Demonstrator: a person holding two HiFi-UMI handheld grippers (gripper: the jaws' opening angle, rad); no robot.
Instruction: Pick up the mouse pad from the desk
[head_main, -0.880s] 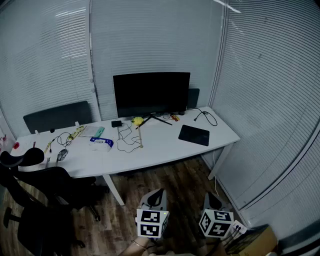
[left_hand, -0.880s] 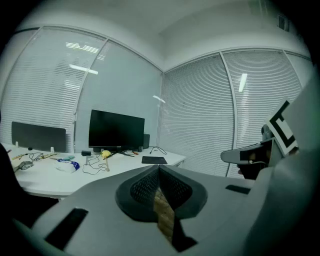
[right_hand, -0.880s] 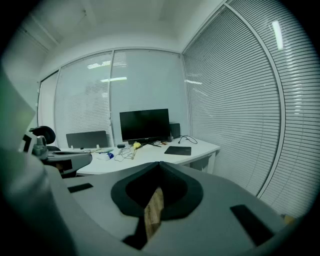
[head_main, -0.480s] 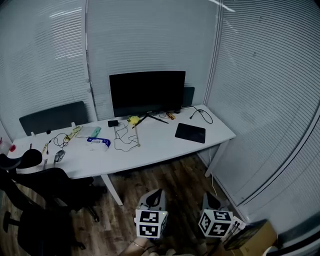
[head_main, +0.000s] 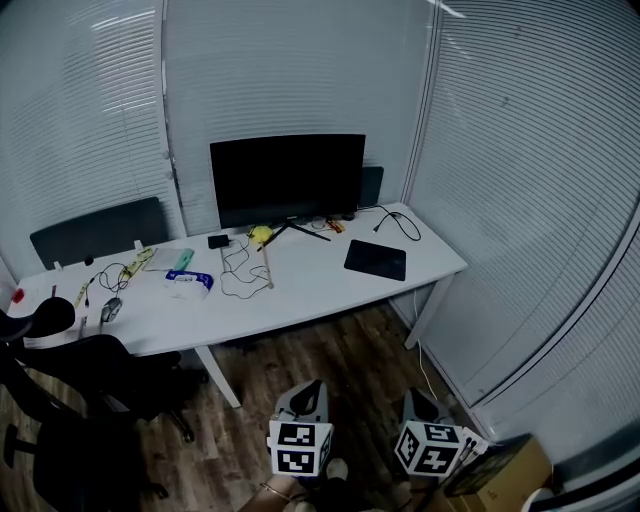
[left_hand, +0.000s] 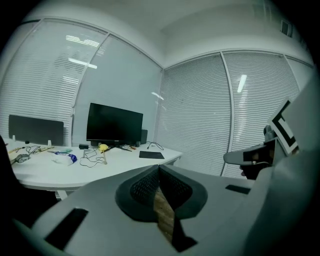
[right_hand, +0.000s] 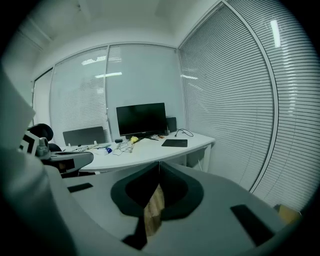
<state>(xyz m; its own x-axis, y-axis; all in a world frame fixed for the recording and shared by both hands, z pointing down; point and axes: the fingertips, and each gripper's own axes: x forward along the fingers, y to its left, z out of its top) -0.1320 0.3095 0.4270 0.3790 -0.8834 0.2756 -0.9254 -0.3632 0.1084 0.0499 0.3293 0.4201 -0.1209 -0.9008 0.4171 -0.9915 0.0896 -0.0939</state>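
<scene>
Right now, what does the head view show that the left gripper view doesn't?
Only the head view shows the cardboard box in the bottom right corner. Only the left gripper view shows the left tongs close up, tips shut together with nothing between them. Both show the white desk, the black monitor and the dark mouse pad lying flat on the desk.
</scene>
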